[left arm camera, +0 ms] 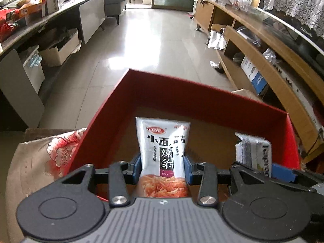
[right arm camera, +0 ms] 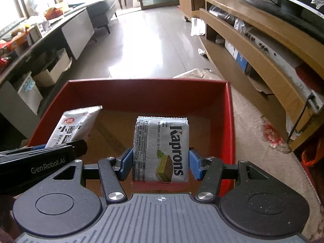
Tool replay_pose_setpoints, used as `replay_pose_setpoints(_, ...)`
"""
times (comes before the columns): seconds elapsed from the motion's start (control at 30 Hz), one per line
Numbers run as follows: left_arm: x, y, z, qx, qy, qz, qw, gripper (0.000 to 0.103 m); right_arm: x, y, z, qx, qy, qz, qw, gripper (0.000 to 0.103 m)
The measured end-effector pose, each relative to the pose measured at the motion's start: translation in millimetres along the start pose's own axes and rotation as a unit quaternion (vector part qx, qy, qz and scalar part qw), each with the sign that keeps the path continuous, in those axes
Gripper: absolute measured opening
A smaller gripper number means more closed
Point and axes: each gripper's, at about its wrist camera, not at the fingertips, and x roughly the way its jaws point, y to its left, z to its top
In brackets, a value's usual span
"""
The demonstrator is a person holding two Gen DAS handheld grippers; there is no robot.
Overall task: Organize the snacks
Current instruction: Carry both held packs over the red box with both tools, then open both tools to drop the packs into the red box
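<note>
Snacks are up in the air on both sides, and both are poised over the red box [right arm camera: 229, 121]! On the left, the left hand-held gripper [left arm camera: 163, 169] has its blue pads pressed against the sides of a white spicy-strip packet [left arm camera: 163, 151], pinching it low down so the top stands upright and the label faces the camera. On the right, the right hand-held gripper [right arm camera: 161, 163] is clamped on a wafer pack [right arm camera: 161, 149], its pads squeezing the two long edges, again with the pack standing tall between the fingers. From the right wrist view the two sit side by side, the spicy-strip packet leaning to the left of the wafer pack, near it but not touching. Both hang above the brown cardboard floor of the box, which shows no other snacks in the parts that are visible. The box rests on a beige flowered cloth [left arm camera: 40, 162] spread over the tabletop. Gripping each pack at its lower end looks like a sensible choice: it leaves the far end free to go down first. My read is that this is the drop-off step, one snack per hand, and the next job is lowering each to the box floor before easing the fingers apart. The soft packet may flop on release; the wafer pack should sit flat.
</note>
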Motion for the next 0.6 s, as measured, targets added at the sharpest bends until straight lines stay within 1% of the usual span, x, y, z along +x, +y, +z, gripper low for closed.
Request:
replay_pose_setpoints(0.2, 5, 2, -3, 0.003, 0.004, 0.01, 0.9999, 0.043, 5, 7, -3, -0.032, -0.005, -0.025, 0.999, 0.066)
replay_pose_setpoints(0.4, 3, 4, -5, 0.002, 0.005, 0.016, 0.9999, 0.047, 5, 10, -4, -0.044, -0.005, -0.032, 0.999, 0.066)
replay_pose_setpoints(0.43, 1, 5, -4, 0.002, 0.004, 0.016, 0.9999, 0.047, 4, 9, -4, -0.044, -0.004, -0.032, 0.999, 0.068)
replay_pose_setpoints(0.47, -1, 6, -4, 0.001, 0.002, 0.016, 0.9999, 0.05, 4, 9, -3, -0.042, -0.004, -0.033, 0.999, 0.071)
replay_pose_setpoints(0.5, -3, 7, -3, 0.001, 0.001, 0.016, 0.9999, 0.054, 2, 9, -2, -0.04, -0.005, -0.036, 0.999, 0.072)
replay_pose_setpoints(0.6, -10, 10, -3, -0.002, -0.006, 0.018, 0.9998, 0.06, -2, 8, -1, -0.038, -0.013, -0.041, 0.998, 0.076)
